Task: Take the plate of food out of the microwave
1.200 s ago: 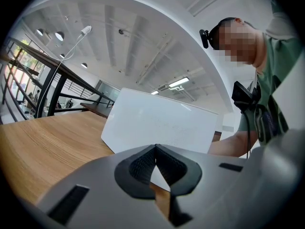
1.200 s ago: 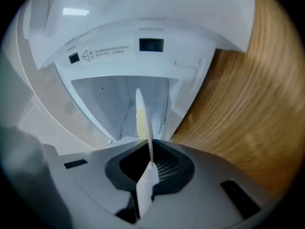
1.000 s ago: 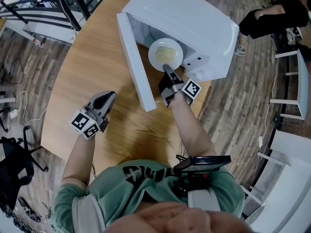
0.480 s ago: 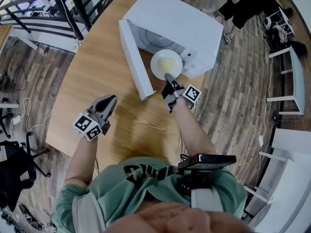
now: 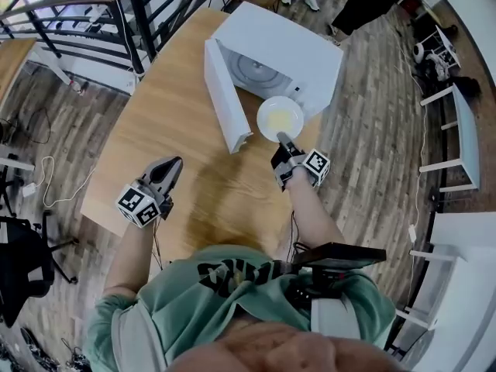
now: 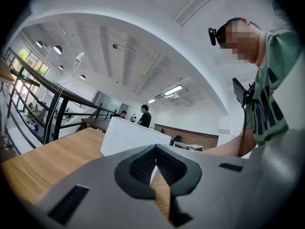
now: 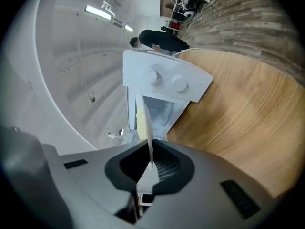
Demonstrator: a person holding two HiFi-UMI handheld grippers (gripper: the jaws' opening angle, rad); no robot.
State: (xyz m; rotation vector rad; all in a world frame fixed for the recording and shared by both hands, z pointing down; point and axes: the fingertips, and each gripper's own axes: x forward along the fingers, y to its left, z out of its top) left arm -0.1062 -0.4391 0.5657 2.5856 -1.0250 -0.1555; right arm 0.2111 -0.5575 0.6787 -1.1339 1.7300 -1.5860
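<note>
**Item:** plate (image 5: 280, 118), white and round, with a pale yellow portion of food (image 5: 283, 116) at its centre.
**Location:** outside the microwave (image 5: 288, 46), just in front of its right front corner, by the right edge of the tabletop (image 5: 167, 118).
**Change:** a second ago the plate sat in the mouth of the oven cavity. It has since been drawn nearer and is clear of the opening, where the bare turntable (image 5: 254, 68) now shows. From above it cannot be told whether the plate hangs over the wood or rests on it.

**Item:** right tongs (image 5: 283, 139).
**State:** closed narrow on the plate's near rim, which runs edge-on between the pads (image 7: 167, 168).

**Item:** left tongs (image 5: 172, 163).
**State:** pads together with nothing between them. They are held over the near left of the tabletop, well apart from the plate.

**Item:** microwave door (image 5: 225, 103).
**State:** swung wide open, to the left of the plate.

**Assessment:** the removal itself appears done. What is left is probably to carry the plate level and set it on free wood. A grip on one side of the rim may let the far edge dip.
</note>
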